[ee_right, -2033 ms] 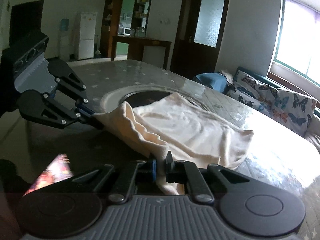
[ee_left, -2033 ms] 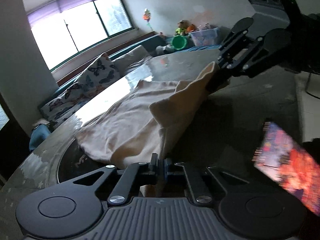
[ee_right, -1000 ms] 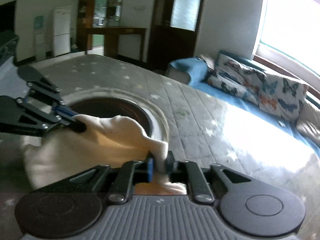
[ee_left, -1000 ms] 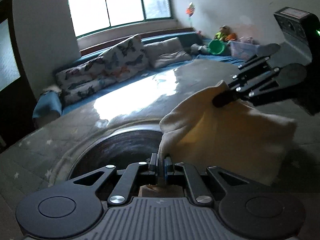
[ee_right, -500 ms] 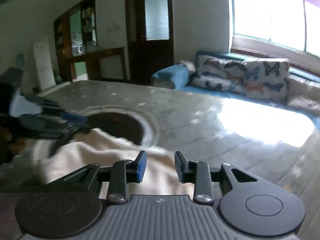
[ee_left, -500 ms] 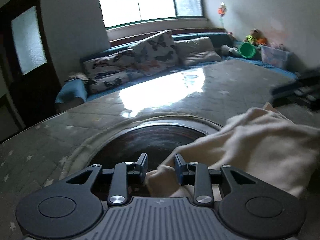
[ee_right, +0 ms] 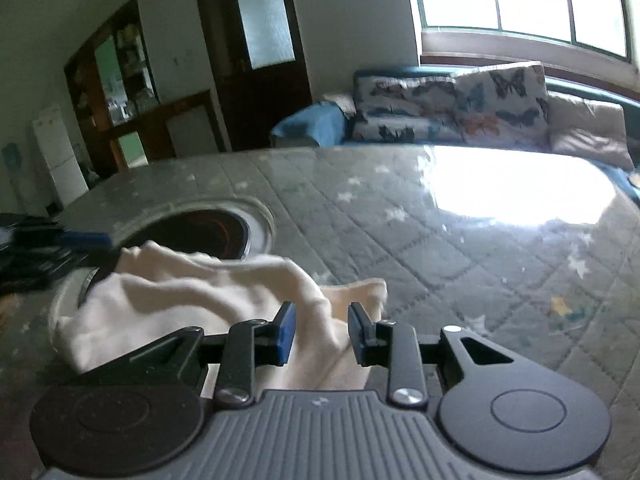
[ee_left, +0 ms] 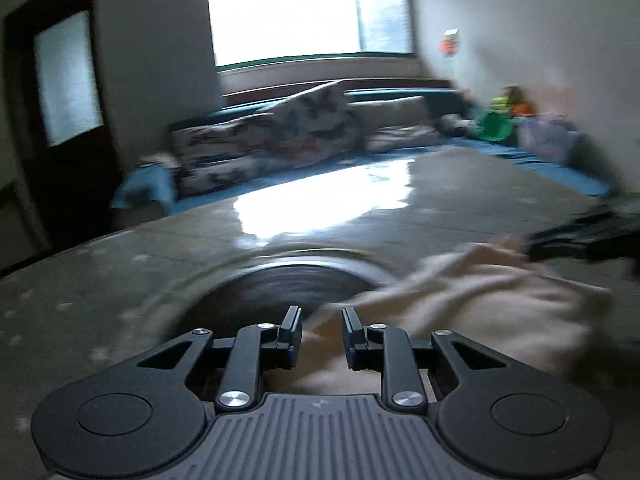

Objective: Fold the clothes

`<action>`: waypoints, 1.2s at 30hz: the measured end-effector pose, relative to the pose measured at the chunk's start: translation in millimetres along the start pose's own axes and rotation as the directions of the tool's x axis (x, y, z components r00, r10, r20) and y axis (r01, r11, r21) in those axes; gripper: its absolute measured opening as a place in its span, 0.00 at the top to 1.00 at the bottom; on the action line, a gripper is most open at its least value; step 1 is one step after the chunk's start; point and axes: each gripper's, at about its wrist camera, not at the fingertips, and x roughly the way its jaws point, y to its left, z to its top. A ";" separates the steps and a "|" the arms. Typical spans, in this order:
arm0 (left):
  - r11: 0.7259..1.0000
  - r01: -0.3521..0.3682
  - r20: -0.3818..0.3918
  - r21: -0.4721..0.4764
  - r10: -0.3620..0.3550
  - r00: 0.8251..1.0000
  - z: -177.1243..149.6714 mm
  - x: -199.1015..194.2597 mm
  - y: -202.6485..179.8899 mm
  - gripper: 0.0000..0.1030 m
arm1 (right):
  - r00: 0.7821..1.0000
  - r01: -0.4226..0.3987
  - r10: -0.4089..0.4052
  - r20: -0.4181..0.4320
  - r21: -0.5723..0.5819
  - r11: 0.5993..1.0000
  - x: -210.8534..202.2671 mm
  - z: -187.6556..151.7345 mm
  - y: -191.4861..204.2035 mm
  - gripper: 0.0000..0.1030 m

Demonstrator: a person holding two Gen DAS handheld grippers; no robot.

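Note:
A cream garment (ee_right: pixel 192 292) lies folded in a loose heap on the grey star-patterned table (ee_right: pixel 420 240), partly over the dark round inset (ee_right: pixel 200 228). My right gripper (ee_right: pixel 320 330) is open, its jaws apart with a fold of the cloth lying loose between them. In the blurred left wrist view the same garment (ee_left: pixel 480 304) sits to the right, and my left gripper (ee_left: pixel 319 330) is open over its near edge. Each gripper shows in the other's view: the right gripper (ee_left: pixel 580 240) at the far right, the left gripper (ee_right: pixel 48 252) at the far left.
A sofa with butterfly-print cushions (ee_right: pixel 460 108) runs along the table's far side under a bright window (ee_right: pixel 520 0). A dark door (ee_right: pixel 260 48) and a white fridge (ee_right: pixel 60 156) stand behind. Toys and a green bucket (ee_left: pixel 496 126) sit at the far right corner.
Both grippers, earlier shut on the garment and holding it up, have opened and let it drop onto the table. Both are now drawing back from it.

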 end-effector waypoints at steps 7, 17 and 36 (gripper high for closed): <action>0.980 0.175 -0.059 0.094 -0.170 0.984 -22.5 -3.6 -41.4 0.75 | 0.997 0.063 -0.060 0.041 -0.083 0.995 1.8 11.6 12.2 0.98; 0.978 0.196 -0.070 0.070 -0.192 0.979 -32.7 -3.8 -40.7 0.75 | 0.992 0.121 -0.117 0.038 -0.121 0.985 15.0 16.8 15.3 0.95; 0.989 0.000 -0.102 -0.151 -0.015 0.995 -5.6 46.2 36.7 0.75 | 0.997 0.029 -0.020 0.073 -0.123 0.992 -38.1 -27.9 41.1 0.91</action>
